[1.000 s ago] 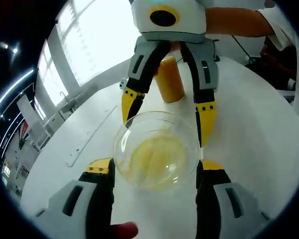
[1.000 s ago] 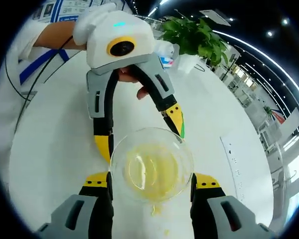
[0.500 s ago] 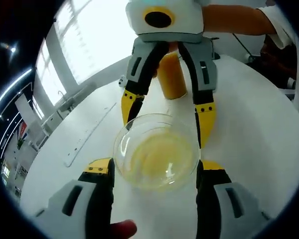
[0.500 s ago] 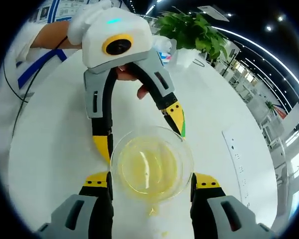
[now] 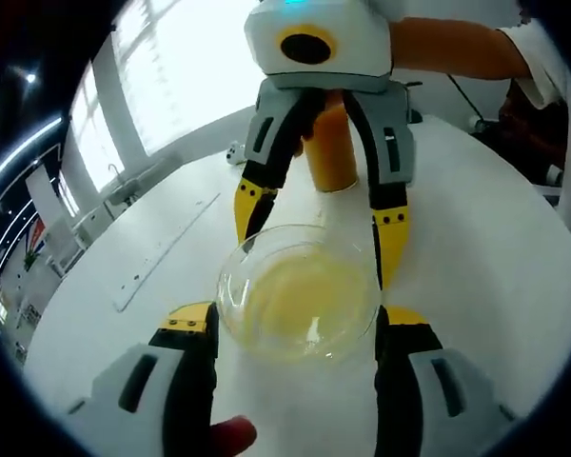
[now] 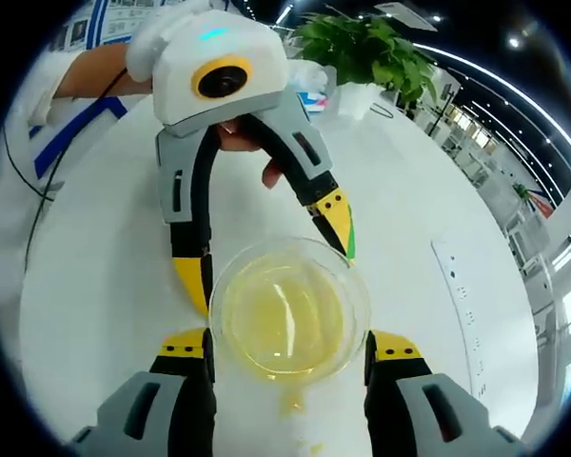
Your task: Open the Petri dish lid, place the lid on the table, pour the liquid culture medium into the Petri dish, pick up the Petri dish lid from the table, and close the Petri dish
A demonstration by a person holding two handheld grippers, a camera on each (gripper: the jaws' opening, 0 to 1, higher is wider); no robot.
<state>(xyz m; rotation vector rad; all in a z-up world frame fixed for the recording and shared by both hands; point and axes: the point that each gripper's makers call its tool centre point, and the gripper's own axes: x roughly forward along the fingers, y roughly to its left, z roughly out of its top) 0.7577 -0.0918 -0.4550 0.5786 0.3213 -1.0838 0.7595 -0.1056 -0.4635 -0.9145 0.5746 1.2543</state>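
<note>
Both grippers are gripping the dish over the table.
The left gripper [image 5: 298, 324] and right gripper [image 6: 287, 347] are clamping the dish [image 5: 299, 303] of yellow liquid from opposite sides above the white table [image 6: 105, 286].

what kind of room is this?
Probably a lab or demo hall: Petri dish of yellow medium on a white table, potted plant, ceiling strip lights, large windows.
</note>
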